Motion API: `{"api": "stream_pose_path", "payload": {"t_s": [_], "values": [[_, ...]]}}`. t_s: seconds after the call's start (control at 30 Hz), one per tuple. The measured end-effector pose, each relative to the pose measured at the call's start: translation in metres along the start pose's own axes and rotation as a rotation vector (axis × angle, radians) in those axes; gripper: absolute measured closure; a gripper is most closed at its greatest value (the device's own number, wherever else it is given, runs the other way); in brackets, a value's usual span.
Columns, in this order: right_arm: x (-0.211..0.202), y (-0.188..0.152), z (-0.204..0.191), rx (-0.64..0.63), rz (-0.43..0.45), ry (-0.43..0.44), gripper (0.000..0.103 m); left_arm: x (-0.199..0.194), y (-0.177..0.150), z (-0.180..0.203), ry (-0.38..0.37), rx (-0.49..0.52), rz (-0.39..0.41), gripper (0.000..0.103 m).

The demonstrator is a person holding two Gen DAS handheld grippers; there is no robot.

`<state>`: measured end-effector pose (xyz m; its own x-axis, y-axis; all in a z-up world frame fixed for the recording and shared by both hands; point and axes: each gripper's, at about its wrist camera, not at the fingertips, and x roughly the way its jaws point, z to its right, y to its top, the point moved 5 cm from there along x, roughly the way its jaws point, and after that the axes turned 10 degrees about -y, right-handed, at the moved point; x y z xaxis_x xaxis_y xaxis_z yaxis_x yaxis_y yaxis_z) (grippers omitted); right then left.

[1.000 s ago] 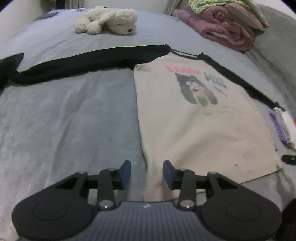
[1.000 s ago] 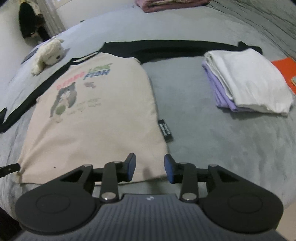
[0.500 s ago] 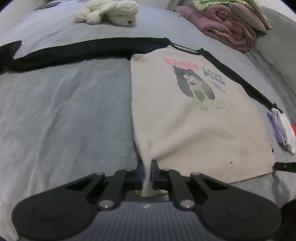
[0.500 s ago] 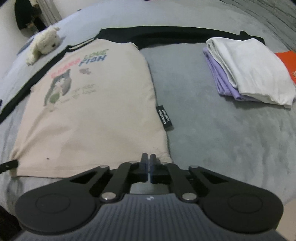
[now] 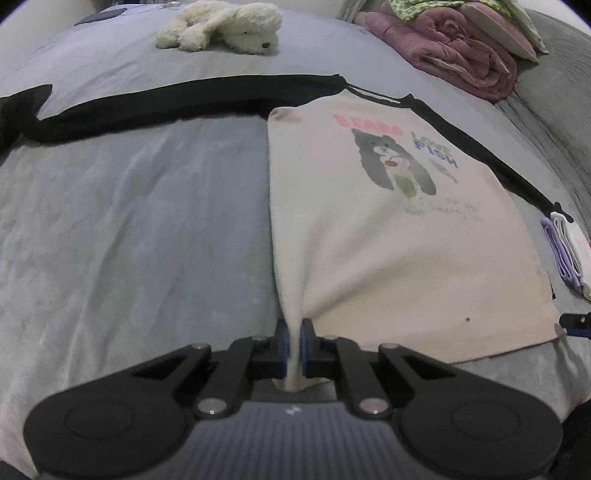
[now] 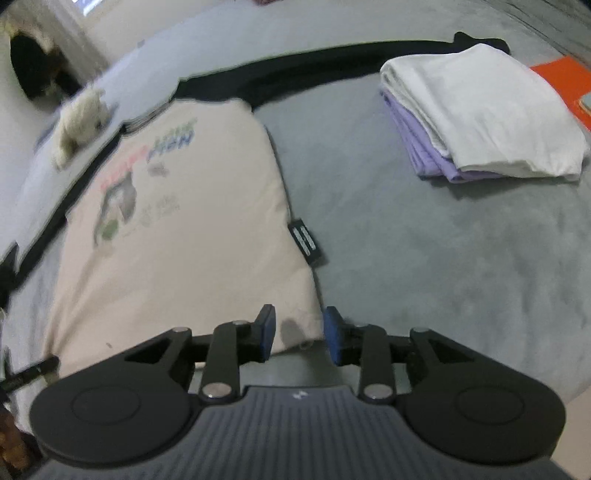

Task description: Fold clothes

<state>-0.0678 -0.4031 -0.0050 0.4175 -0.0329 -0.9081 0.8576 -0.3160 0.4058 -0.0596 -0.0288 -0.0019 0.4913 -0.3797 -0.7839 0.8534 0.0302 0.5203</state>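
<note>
- Folding of the shirt (image 5: 388, 251) has, by our judgement, hardly begun: it lies spread flat, print side up, on the grey bed cover (image 5: 129, 240), with both black sleeves stretched straight out to the sides.
- We take the stack of folded clothes (image 6: 476, 110), a white piece on top of a lilac one, as work already done; it sits well apart from the shirt, off to its right in the right wrist view.
- What is left for this shirt, as we read it, is everything: sleeves in, body doubled over, then onto the stack.
- Our left gripper (image 5: 291, 341) has its jaws pinched together on the near left corner of the hem, and the cloth rises in a small ridge between the pads.
- Our right gripper (image 6: 299, 334) is at the near right hem corner with its jaws opening; the corner lies between the pads, but they stand clear of the cloth, so we hold nothing on that side.
- The shirt's long axis runs from near to far: hem close to us, collar at the far end, toward the plush toy (image 5: 221, 26) and the rolled pink blanket (image 5: 454, 48).
- The sleeves run across that axis, left and right.
- A black label (image 6: 306, 242) sticks out from the shirt's right side seam.
</note>
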Motion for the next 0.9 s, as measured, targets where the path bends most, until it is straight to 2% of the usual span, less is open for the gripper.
{"api": "stream_pose_path", "payload": {"t_s": [0.17, 0.2, 0.23, 0.3, 0.43, 0.7, 0.77, 0.9], "values": [[0.011, 0.000, -0.015, -0.127, -0.036, -0.052, 0.068, -0.005, 0.002, 0.002, 0.008, 0.006, 0.011, 0.097], [0.012, 0.000, -0.017, -0.151, -0.033, -0.061, 0.073, -0.006, 0.003, 0.003, 0.010, 0.009, 0.014, 0.097], [0.013, 0.000, -0.018, -0.176, -0.025, -0.071, 0.088, -0.007, 0.003, 0.005, 0.011, 0.012, 0.018, 0.097], [0.010, 0.000, -0.019, -0.193, 0.001, -0.074, 0.091, -0.011, 0.004, 0.006, 0.009, 0.008, 0.025, 0.097], [-0.007, 0.004, -0.010, -0.141, 0.063, -0.034, 0.093, -0.024, 0.008, 0.008, -0.014, -0.018, 0.045, 0.098], [-0.036, 0.011, 0.014, -0.020, 0.104, 0.072, 0.093, -0.046, 0.015, 0.017, -0.048, 0.010, 0.068, 0.098], [-0.041, 0.009, 0.014, -0.052, 0.117, 0.055, 0.093, -0.043, 0.010, 0.021, -0.037, 0.038, 0.055, 0.098], [-0.025, 0.004, 0.007, -0.137, 0.078, -0.029, 0.093, -0.031, -0.001, 0.019, -0.007, 0.054, 0.009, 0.098]]}}
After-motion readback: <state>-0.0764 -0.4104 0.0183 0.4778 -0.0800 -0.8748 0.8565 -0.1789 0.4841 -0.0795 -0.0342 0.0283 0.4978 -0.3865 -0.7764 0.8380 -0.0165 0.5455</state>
